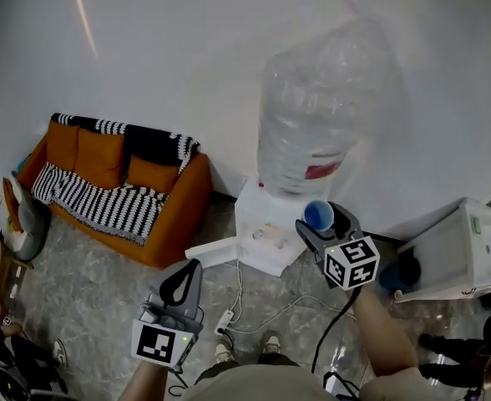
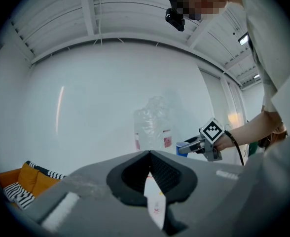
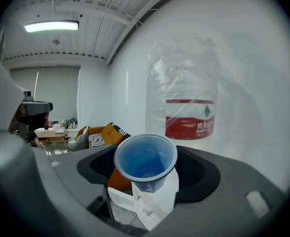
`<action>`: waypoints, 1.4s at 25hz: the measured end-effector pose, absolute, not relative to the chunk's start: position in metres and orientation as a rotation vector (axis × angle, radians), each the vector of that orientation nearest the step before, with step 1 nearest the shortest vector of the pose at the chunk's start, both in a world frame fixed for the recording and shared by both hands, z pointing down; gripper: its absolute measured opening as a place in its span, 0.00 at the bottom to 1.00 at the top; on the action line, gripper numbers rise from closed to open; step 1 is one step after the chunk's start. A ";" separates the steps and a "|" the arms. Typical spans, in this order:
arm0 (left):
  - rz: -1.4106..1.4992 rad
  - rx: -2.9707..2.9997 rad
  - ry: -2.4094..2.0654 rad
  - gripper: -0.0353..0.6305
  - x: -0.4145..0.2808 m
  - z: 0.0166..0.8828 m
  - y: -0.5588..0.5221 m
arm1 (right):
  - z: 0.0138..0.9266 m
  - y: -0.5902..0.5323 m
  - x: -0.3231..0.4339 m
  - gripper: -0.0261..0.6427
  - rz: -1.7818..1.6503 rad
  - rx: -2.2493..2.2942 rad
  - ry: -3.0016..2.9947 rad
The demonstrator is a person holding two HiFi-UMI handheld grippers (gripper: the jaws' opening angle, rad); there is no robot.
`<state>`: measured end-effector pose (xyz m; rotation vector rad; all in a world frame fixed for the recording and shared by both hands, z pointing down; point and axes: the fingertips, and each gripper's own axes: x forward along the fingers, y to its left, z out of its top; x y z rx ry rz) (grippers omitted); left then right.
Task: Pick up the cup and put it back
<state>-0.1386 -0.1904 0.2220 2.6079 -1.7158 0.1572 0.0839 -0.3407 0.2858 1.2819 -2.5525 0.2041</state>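
Head view shows two grippers held over the floor. The right gripper is clenched on the one blue cup, a jaw on each side of it. The cup is upright, mouth up, clear of any support. It hangs just in front of the single big clear bottle and over the front of the one white dispenser that carries that bottle.

In the right gripper view the cup fills the gap between the jaws, which stand wide around it. It looks empty. The dispenser shows below the cup. The bottle, with its one red label, rises ahead and to the right.

The left gripper is lower and well to the left of the right one, with its jaws pressed together on nothing. In the left gripper view its tips meet in a point. Ahead of them and to the right are the right gripper with the cup, and the bottle beyond.

Further out, left of the left gripper, stands one orange sofa with three orange cushions and a striped throw. One power strip lies on the floor between the grippers, near two shoes. One white cabinet stands right of the right gripper.
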 end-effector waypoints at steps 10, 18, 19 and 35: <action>0.260 2.608 -1.637 0.06 -0.110 0.270 -0.242 | 0.354 -0.379 0.102 0.59 0.290 1.296 -2.472; 0.296 2.658 -1.525 0.06 -0.071 0.312 -0.296 | 0.397 -0.398 0.113 0.59 0.337 1.276 -2.420; 0.301 2.663 -1.514 0.06 -0.068 0.318 -0.302 | 0.402 -0.401 0.113 0.59 0.346 1.273 -2.418; 0.396 2.566 -1.495 0.06 -0.058 0.395 -0.346 | 0.472 -0.428 0.113 0.60 0.481 1.270 -2.380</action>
